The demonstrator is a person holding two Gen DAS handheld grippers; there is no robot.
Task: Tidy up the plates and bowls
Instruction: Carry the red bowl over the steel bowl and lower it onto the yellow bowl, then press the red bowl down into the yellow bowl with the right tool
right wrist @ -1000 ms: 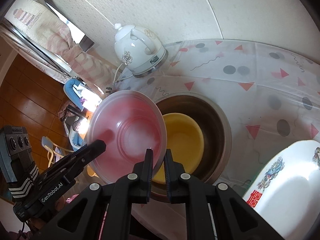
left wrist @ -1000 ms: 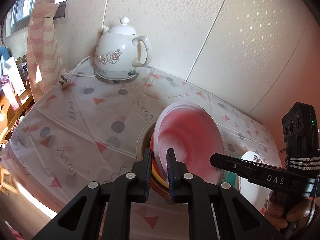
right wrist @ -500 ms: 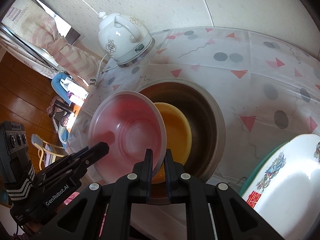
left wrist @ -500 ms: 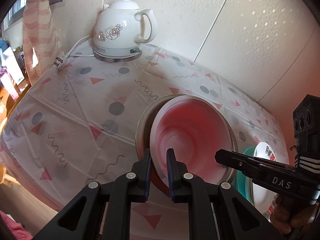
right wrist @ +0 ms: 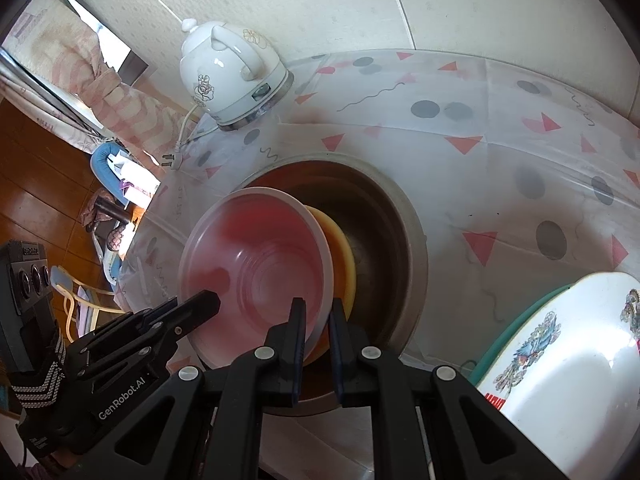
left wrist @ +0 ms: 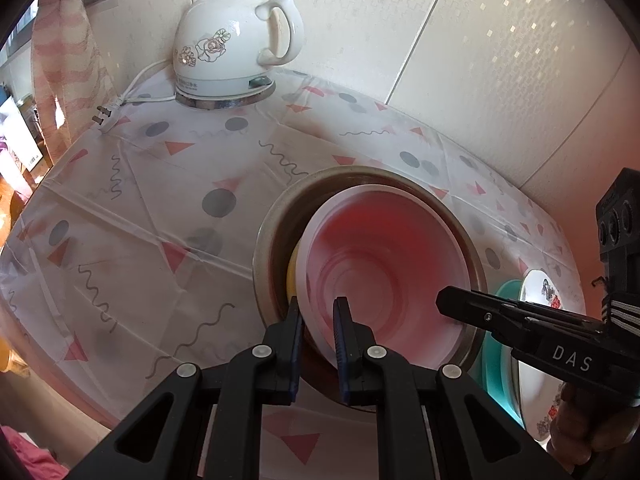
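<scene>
A translucent pink bowl [left wrist: 384,276] [right wrist: 256,276] hangs tilted over the mouth of a large metal bowl [left wrist: 268,240] [right wrist: 404,216]. My left gripper [left wrist: 318,314] is shut on its near left rim. My right gripper [right wrist: 318,316] is shut on the opposite rim and shows in the left wrist view at the right [left wrist: 452,304]. A yellow bowl [right wrist: 342,256] [left wrist: 292,276] sits inside the metal bowl, partly hidden under the pink one. A white patterned plate [right wrist: 560,368] [left wrist: 540,292] lies on a teal plate [right wrist: 516,324] [left wrist: 498,344] at the right.
A white floral kettle [left wrist: 236,40] [right wrist: 232,76] stands on its base at the back by the wall, its cord and plug [left wrist: 106,114] trailing left. The table wears a patterned plastic cloth [left wrist: 140,208]. A pink striped curtain [left wrist: 60,60] hangs at the left.
Both grippers have carried the pink bowl down and forward. It was above the metal bowl's near rim; now it sits lower in the metal bowl's mouth, over the yellow bowl.
</scene>
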